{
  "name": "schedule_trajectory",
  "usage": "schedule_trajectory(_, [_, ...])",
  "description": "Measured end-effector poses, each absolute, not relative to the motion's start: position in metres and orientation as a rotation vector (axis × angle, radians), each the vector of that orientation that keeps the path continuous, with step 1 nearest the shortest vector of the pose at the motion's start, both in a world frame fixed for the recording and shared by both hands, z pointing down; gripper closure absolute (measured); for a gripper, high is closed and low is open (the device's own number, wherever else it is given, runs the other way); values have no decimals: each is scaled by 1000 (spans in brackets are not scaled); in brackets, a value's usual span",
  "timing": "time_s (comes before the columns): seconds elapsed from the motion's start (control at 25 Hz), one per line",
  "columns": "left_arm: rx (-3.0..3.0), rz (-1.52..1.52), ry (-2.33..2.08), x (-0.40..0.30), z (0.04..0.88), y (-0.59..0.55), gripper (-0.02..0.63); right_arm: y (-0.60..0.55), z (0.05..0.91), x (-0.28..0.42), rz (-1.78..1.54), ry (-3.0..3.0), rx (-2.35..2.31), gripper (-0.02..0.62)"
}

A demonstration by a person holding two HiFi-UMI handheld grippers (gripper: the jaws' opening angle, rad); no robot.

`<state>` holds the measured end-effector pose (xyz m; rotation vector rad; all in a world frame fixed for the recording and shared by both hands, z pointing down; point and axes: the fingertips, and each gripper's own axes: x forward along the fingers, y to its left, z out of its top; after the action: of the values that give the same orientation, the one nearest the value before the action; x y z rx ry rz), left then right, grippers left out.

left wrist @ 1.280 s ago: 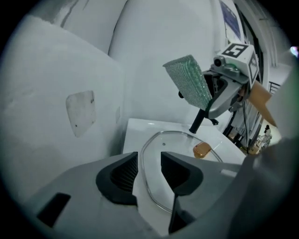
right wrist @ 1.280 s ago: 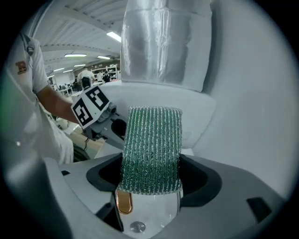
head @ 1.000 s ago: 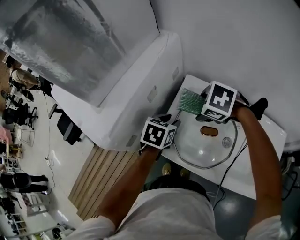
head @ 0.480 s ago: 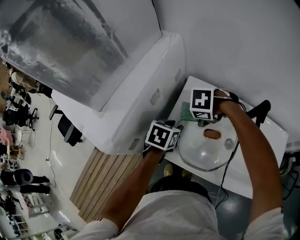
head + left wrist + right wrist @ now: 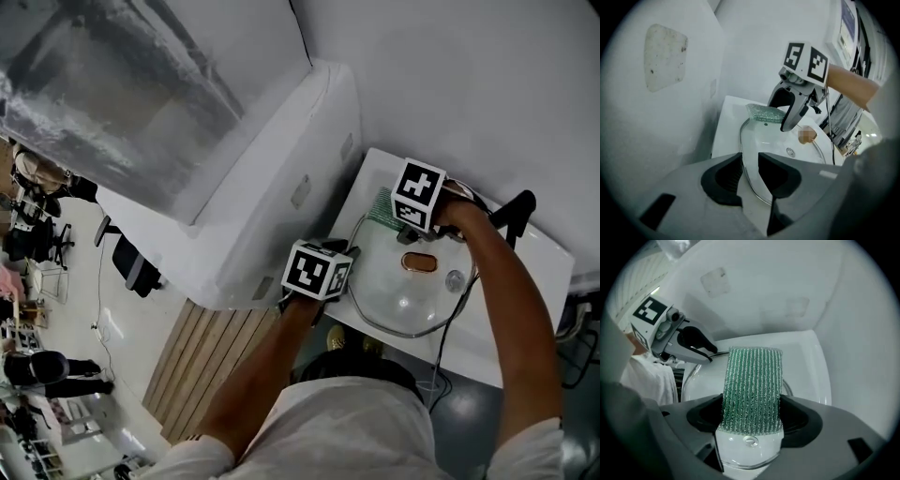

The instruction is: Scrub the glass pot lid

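Note:
The glass pot lid [image 5: 403, 292] lies dome-up on the white table [image 5: 525, 281], with a brown oval knob [image 5: 419, 262] on top. My left gripper [image 5: 351, 255] sits at the lid's near-left rim. In the left gripper view the thin rim [image 5: 743, 165] runs between the closing jaws, and a gap still shows beside it. My right gripper [image 5: 401, 221] is shut on a green scrub sponge [image 5: 752, 385] whose free end [image 5: 378, 208] rests at the lid's far-left edge. The sponge [image 5: 764, 113] and right gripper [image 5: 787, 115] also show in the left gripper view.
A large white cabinet [image 5: 281, 178] stands against the table's left side and the wall rises behind it. A black cable [image 5: 457, 323] runs off the table's near edge. A black handle-like object [image 5: 516, 211] stands at the far right. Wooden slats [image 5: 202, 356] lie on the floor below.
The right gripper with the sponge swung left along the lid's far edge, then came slightly back right. The left gripper stayed at the rim and its jaws narrowed.

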<state>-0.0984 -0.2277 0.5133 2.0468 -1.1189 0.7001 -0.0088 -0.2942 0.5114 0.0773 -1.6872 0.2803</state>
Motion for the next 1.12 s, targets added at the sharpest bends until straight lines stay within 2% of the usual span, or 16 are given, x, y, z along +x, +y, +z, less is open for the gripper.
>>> schedule_trajectory(0.24, [2060,680,-1125,-98,512,-227,489,-304,507,37,523,-1690,348,245])
schedule_trajectory(0.6, [2048,637,-1157,-99,512,-227,489,-305,507,66,673,-1715,576,245])
schedule_trajectory(0.8, [2054,632,-1158,-99,514,-226,489,-301,482,52,551,-1786,563,245])
schedule_trajectory(1.12, [2064,610,-1154,-100,515,-226,489,-253,460,-11,195,-1639,231,245])
